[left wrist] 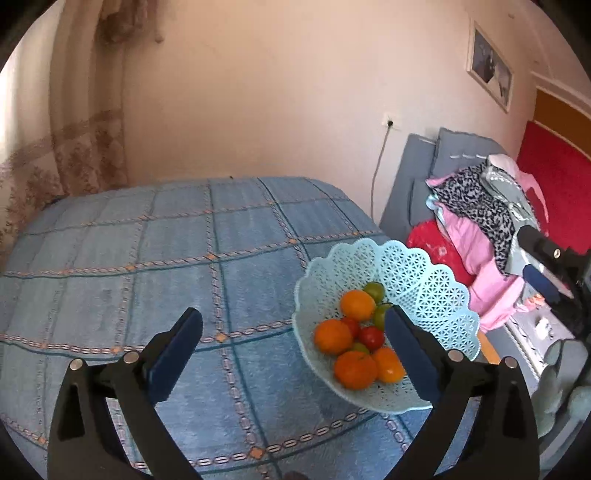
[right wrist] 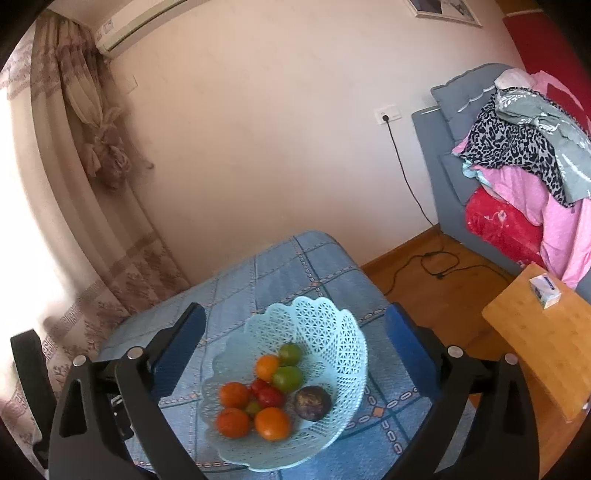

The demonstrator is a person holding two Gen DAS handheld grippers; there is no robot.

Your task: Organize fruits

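The left gripper (left wrist: 293, 354) stood wide open with nothing between its blue pads (left wrist: 173, 358), low in the left wrist view above the blue checked tablecloth (left wrist: 147, 258). The right gripper (right wrist: 295, 354) was also wide open and empty, and the light blue lattice basket (right wrist: 332, 332) showed in the gap between its fingers, in the lower centre of the right wrist view.

The basket rested on the tablecloth near the right edge of the table. Inside it lay the fruits: four oranges (right wrist: 272, 423), two green fruits (right wrist: 287, 378), small red fruits (right wrist: 270, 396), and one dark purple-brown round fruit (right wrist: 312, 402) against the right wall of the basket.

At the right of the frame a wooden board (right wrist: 535, 343) carried a small white and blue box (right wrist: 546, 290); its print was too small to read. A grey sofa (right wrist: 443, 155) in the upper right held a pile of clothes (right wrist: 524, 147). An air conditioner (right wrist: 136, 22) hung in the upper left; its label was not readable.
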